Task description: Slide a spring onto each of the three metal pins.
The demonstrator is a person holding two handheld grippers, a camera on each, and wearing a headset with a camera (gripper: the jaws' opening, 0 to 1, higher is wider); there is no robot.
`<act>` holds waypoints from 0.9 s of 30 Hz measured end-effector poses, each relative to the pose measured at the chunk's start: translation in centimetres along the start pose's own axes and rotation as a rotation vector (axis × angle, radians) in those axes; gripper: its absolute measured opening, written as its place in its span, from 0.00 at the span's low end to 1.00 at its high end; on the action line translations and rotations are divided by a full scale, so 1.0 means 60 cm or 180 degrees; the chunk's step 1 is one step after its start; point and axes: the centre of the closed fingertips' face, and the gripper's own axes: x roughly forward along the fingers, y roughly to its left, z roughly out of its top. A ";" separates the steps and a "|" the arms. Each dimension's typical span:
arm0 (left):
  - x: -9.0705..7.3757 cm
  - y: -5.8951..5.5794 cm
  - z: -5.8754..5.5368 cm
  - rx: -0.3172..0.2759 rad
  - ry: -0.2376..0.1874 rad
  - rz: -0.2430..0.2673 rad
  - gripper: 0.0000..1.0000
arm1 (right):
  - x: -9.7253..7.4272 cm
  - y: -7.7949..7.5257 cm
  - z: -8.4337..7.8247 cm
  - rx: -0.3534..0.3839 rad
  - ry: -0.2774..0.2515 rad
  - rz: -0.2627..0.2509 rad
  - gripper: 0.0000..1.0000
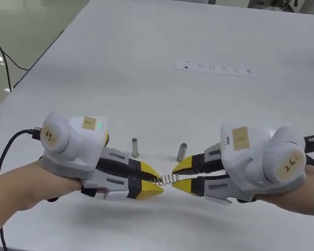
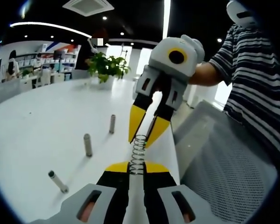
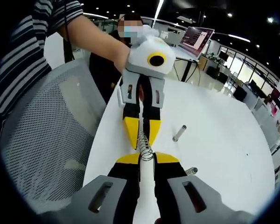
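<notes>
Head view: over a white workbench (image 1: 146,63), the left gripper (image 1: 158,181) and the right gripper (image 1: 174,178) meet tip to tip, with a spring (image 1: 166,180) held level in the air between them, clear of the tabletop. The left gripper's jaws are closed down on one end of the spring. The right gripper's jaws stand slightly apart with the other end between their tips, and whether they pinch it cannot be told. Just behind the tips stand a bare pin (image 1: 135,148) on the left and a coil-wrapped pin (image 1: 182,151) on the right. A power strip (image 1: 217,68) lies well beyond them. Left gripper view: the spring (image 2: 138,151) rises from between this gripper's own yellow tips, drawn in close on it, to the right gripper (image 2: 142,140), whose tips flank its far end in a narrow V. On the table to the left stand a far pin (image 2: 112,124), a middle pin (image 2: 87,144) and a near pin (image 2: 58,182). A person in a striped shirt (image 2: 252,84) holds the right gripper above a mesh chair (image 2: 224,163). Right gripper view: the spring (image 3: 144,142) runs from this gripper's own narrowly parted tips up into the left gripper (image 3: 141,133), whose jaws are shut around it. A pin (image 3: 179,133) stands on the table to the right.
</notes>
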 end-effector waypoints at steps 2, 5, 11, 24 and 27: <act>0.001 0.001 0.000 0.0014 -0.0003 0.0006 0.03 | -0.001 0.000 0.003 -0.0034 0.0002 0.0012 0.07; 0.002 0.002 0.001 0.0039 -0.0006 0.0021 0.03 | -0.004 -0.002 0.007 -0.0077 -0.0002 0.0018 0.07; 0.007 0.003 0.000 0.0091 0.0008 0.0056 0.03 | -0.005 -0.004 0.024 -0.0002 -0.0120 0.0032 0.07; 0.015 0.001 0.001 0.0118 0.0004 0.0064 0.03 | 0.012 -0.003 0.061 -0.0121 -0.0241 -0.0002 0.07; 0.015 0.001 0.003 0.0116 -0.0008 0.0073 0.03 | 0.014 -0.005 0.066 -0.0107 -0.0278 -0.0033 0.07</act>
